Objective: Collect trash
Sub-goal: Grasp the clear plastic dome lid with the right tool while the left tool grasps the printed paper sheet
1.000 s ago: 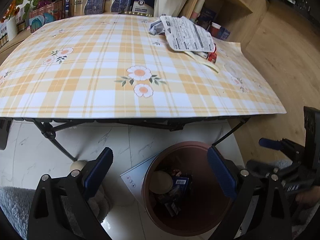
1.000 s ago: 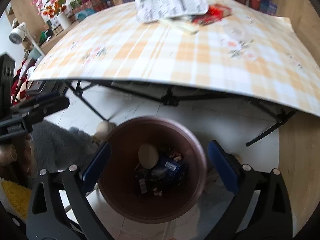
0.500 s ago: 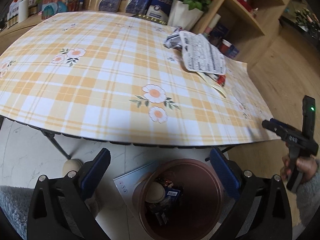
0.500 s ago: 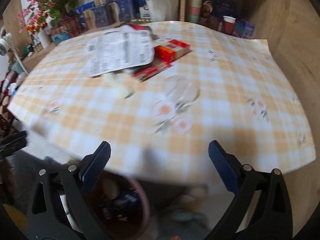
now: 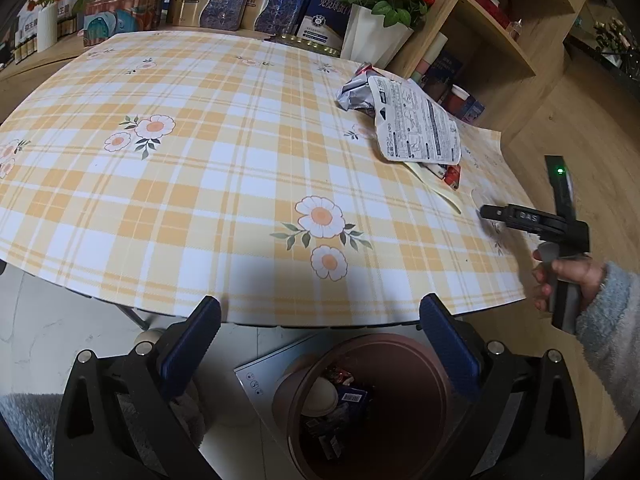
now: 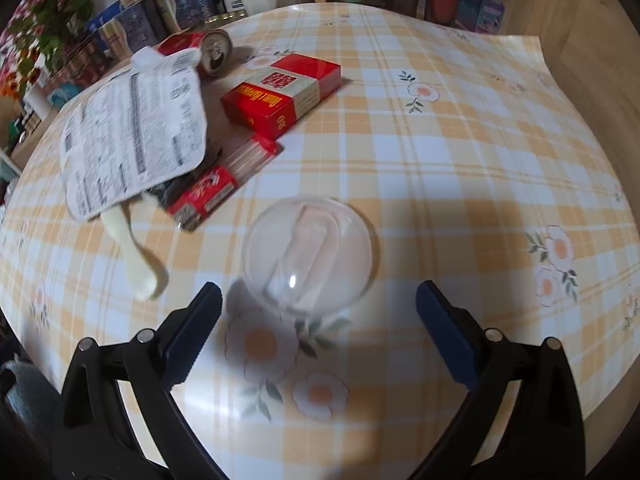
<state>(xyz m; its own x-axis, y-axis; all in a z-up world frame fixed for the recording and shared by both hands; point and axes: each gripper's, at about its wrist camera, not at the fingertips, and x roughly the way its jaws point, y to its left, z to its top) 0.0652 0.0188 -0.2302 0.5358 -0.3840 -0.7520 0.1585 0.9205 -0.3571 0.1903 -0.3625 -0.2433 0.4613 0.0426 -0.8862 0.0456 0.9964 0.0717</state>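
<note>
My right gripper (image 6: 318, 300) is open and empty over the table, just short of a clear plastic dome lid (image 6: 310, 254). Beyond it lie a red cigarette box (image 6: 280, 94), a smaller red pack (image 6: 202, 196), a white printed wrapper (image 6: 134, 136), a pale peel strip (image 6: 138, 258) and a crushed can (image 6: 214, 54). My left gripper (image 5: 320, 320) is open and empty above the brown trash bin (image 5: 420, 384) on the floor, which holds several scraps. The wrapper (image 5: 416, 124) and the right gripper's body (image 5: 532, 220) also show in the left wrist view.
The yellow plaid tablecloth (image 5: 200, 160) covers a folding table. Boxes, a white flower pot (image 5: 372, 36) and wooden shelves (image 5: 500, 32) stand behind it. A grey flat device (image 5: 264, 376) lies beside the bin on the white floor.
My right gripper rose from over the bin to the table top and closed in on the clear lid. My left gripper lifted slightly, so more of the table shows.
</note>
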